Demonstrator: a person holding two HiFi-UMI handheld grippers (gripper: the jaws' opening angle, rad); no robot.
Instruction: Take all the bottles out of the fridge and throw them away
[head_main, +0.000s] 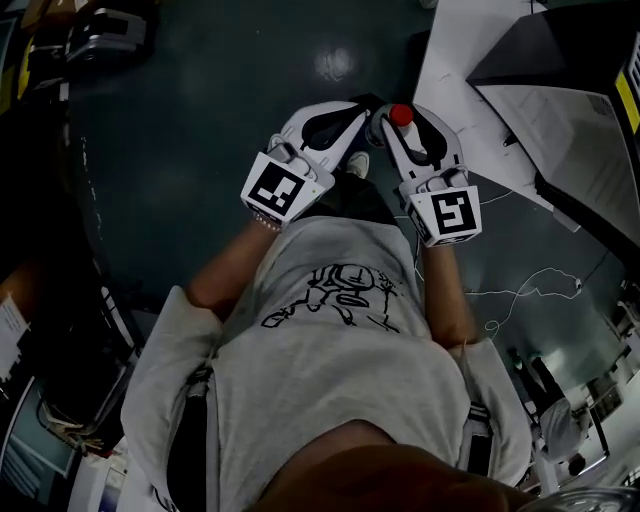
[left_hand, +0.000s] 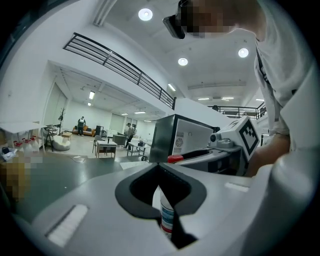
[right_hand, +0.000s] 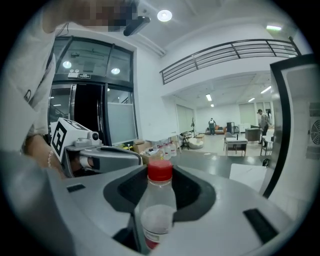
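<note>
A clear bottle with a red cap (head_main: 400, 114) stands between the jaws of my right gripper (head_main: 396, 128), which are shut on its body. In the right gripper view the bottle (right_hand: 159, 205) rises upright through the jaw opening, cap on top. My left gripper (head_main: 362, 118) hangs just left of the right one, tips almost touching it, jaws shut with nothing in them. Through its slit in the left gripper view (left_hand: 160, 167) I see that same bottle (left_hand: 168, 215) and its cap. The dark fridge (left_hand: 175, 136) stands behind; its inside is hidden.
Both grippers hover over the dark floor in front of the person's body. A white sheet (head_main: 470, 90) lies on the floor by the fridge (head_main: 560, 60), with thin cables (head_main: 530, 290) to the right. Tables (left_hand: 107, 146) and people stand far off in the hall.
</note>
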